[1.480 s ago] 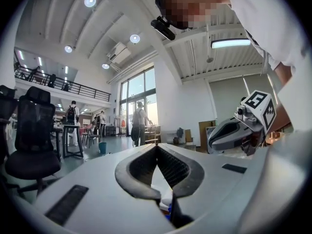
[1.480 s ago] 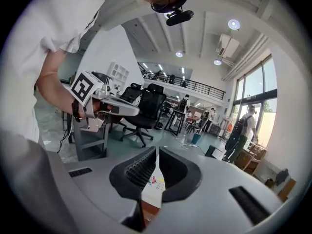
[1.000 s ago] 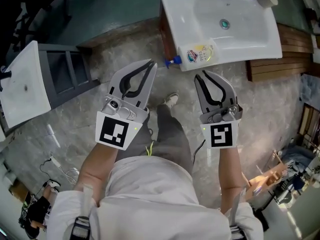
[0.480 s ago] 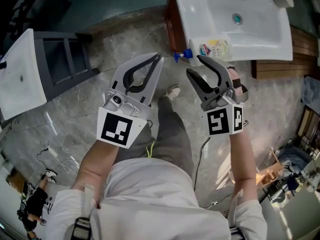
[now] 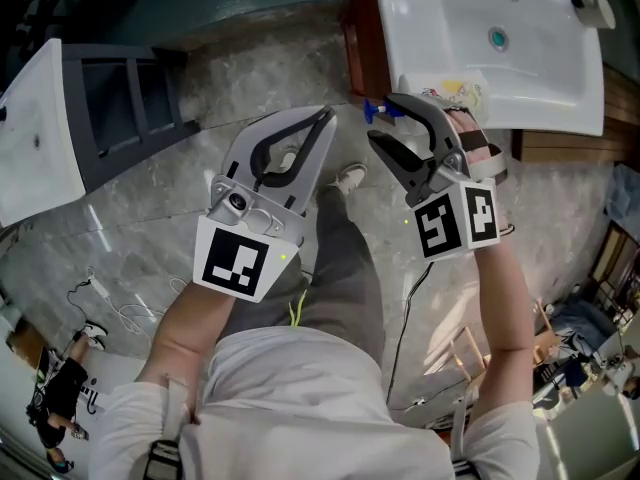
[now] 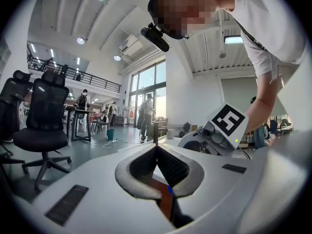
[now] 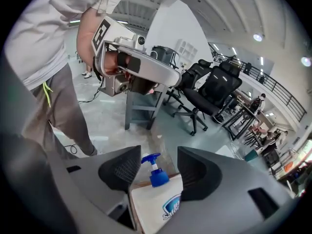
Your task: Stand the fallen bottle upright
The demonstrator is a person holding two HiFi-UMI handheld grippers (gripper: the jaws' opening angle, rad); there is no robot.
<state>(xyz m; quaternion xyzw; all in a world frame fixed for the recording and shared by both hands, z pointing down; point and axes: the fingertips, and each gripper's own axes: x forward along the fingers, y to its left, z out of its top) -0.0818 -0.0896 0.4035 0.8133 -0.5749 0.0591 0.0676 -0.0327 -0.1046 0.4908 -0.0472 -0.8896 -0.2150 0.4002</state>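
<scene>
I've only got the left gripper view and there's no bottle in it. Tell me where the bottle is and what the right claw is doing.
Observer: The bottle lies on its side on the front rim of the white sink, with its blue pump poking off the edge.
Operator: Report the right claw.
Observer: The right claw has just been opening. In the right gripper view the pump sits between its jaws, and the pads are not pressing on it.
Operator: Give me the left claw from above.
Observer: In the head view the left claw hangs over the floor, left of the sink and apart from the bottle.
</scene>
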